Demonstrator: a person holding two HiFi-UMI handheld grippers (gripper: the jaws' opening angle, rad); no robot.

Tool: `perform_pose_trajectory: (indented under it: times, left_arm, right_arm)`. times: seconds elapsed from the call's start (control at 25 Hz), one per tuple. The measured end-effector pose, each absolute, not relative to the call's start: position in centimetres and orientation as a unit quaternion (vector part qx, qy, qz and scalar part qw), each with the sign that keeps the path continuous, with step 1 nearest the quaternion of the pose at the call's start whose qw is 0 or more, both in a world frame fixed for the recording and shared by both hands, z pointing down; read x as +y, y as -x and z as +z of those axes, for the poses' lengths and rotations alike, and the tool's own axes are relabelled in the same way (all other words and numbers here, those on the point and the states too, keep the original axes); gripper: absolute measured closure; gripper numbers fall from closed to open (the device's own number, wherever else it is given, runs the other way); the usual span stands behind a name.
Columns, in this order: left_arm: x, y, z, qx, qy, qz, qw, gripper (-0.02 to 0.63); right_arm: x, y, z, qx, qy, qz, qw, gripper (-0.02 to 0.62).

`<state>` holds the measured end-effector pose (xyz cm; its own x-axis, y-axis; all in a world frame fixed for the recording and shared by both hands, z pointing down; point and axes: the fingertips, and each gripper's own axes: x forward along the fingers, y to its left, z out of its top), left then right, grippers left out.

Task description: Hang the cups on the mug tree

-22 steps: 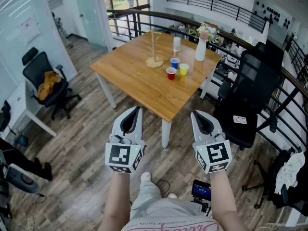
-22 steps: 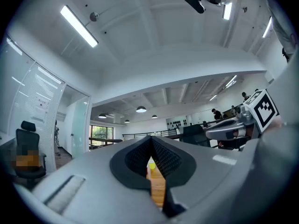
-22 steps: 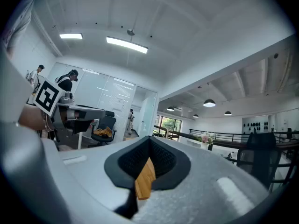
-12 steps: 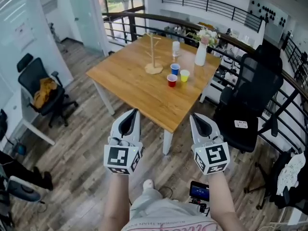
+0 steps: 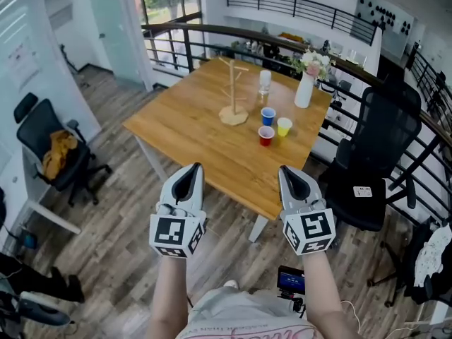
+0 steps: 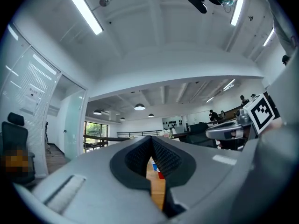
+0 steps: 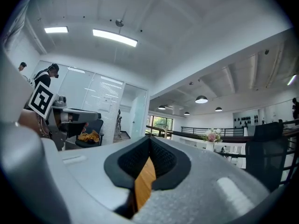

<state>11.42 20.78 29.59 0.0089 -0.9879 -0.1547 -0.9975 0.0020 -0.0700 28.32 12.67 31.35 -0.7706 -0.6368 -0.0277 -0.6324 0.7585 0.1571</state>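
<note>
While left hand-held gripper (image 5: 195,167) and right hand-held gripper (image 5: 287,169) sit clenched empty, wooden table (image 5: 189,123), 3 cups (image 5: 266,135), plank floor (image 5: 119,191), railing (image 5: 212,30).

The left forearm (image 5: 168,292) and right forearm (image 5: 323,292) reach forward side by side, bare, low in the head view. The left gripper (image 5: 191,168) points ahead and tips slightly upward. Its 2 jaws are closed tip to tip with nothing between them. The right gripper (image 5: 287,170) is held level beside it, apart from it, and its 2 jaws are likewise pressed together and empty. The left marker cube (image 5: 176,233) and right marker cube (image 5: 309,232) sit at the wrist ends, facing up.
</note>
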Motion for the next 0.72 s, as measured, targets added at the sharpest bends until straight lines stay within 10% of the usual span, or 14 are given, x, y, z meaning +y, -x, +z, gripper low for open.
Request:
perform_pose_trajectory:
  times: [0.72]
  left_arm:
    - [17.8,-1.8,32.6,0.721,0.689,0.047,0.048,0.595]
  right_arm:
    - [7.1,-20.9,34.2,-0.933,-0.347,-0.074,0.053,0.594]
